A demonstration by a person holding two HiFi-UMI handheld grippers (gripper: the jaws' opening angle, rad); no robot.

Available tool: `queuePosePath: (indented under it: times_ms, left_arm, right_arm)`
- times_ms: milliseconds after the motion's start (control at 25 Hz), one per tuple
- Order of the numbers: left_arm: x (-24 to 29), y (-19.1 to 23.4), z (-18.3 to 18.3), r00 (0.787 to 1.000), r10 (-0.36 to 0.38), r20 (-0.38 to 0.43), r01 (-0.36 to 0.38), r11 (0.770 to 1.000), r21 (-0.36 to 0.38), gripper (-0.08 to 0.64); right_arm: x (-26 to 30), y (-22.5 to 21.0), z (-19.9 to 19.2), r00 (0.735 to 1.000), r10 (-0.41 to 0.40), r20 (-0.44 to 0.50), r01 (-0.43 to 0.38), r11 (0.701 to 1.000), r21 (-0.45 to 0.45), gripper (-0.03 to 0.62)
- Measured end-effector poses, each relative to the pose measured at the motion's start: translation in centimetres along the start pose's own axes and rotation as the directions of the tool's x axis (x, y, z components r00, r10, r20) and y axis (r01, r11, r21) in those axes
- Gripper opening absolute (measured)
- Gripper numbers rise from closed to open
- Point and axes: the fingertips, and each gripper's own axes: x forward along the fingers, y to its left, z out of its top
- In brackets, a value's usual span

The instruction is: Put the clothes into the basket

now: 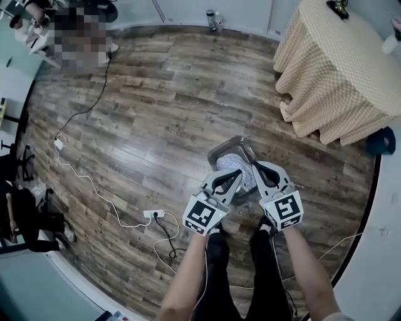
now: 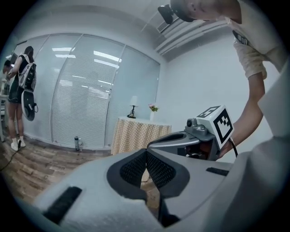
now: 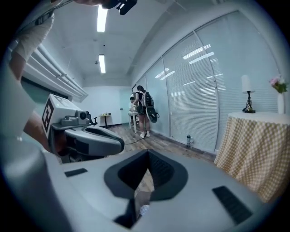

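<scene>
Round the grey basket [image 1: 217, 152] of pale bluish-white clothes [image 1: 233, 164] lies a brown wood-plank floor [image 1: 163, 106], with a tan checked tablecloth [image 1: 326, 69] to its upper right, a white cable [image 1: 94, 188] to its left, and below it the grey left gripper [image 1: 237, 177] and right gripper [image 1: 254, 165] with black-and-white square markers.

Inventory, by count:
- 2 grippers: left gripper [image 1: 233, 175] and right gripper [image 1: 258, 167], lower centre of the head view.
- 1 basket [image 1: 218, 150], centre.
- 1 pale bundle of clothes [image 1: 229, 162] in it; separate pieces cannot be counted.
- 1 cloth-covered table [image 1: 326, 75], upper right.
- 1 lamp [image 3: 248, 96] and 1 flower vase [image 3: 280, 90], both on that table.
- 1 bottle [image 1: 212, 19], top edge.
- 1 white power strip [image 1: 153, 214], lower left.
- 2 ceiling light strips [image 3: 102, 63], upper left of the right gripper view.
</scene>
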Motion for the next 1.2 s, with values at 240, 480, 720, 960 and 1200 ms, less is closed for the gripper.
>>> queuePosePath:
  times_ms: [240, 480, 720, 960, 1200]
  left_arm:
    - [-2.7, 0.8, 9.2, 1.0, 0.015, 0.023, -0.016, 1.0, 0.015, 0.012]
    - [-5.3, -2.4, 16.2, 0.997, 0.023, 0.079, -0.022, 1.0, -0.014, 0.012]
    - [-8.5, -6.0, 20.0, 0.997, 0.002, 0.079, -0.003, 1.0, 0.011, 0.012]
    - [-10.3, -7.4, 20.3, 0.996, 0.03, 0.082, -0.031, 0.999, 0.012, 0.012]
    - [-9.6, -8.8, 22.2, 0.996, -0.011, 0.092, 0.008, 0.999, 0.041, 0.012]
  right_arm:
    - [-2.6, -0.8, 11.0, 0.998, -0.02, 0.057, 0.02, 1.0, -0.01, 0.02]
    - [-7.5, 0.2, 18.5, 0.987, -0.057, 0.149, 0.048, 0.997, 0.063, 0.02]
    - [-11.5, 4.6, 22.2, 0.973, 0.003, 0.232, -0.032, 0.992, 0.122, 0.021]
    - [-14.6, 5.4, 23.0, 0.974, 0.004, 0.225, -0.025, 0.996, 0.091, 0.021]
    - [-16.2, 5.2, 22.9, 0.981, 0.034, 0.193, -0.04, 0.999, 0.031, 0.02]
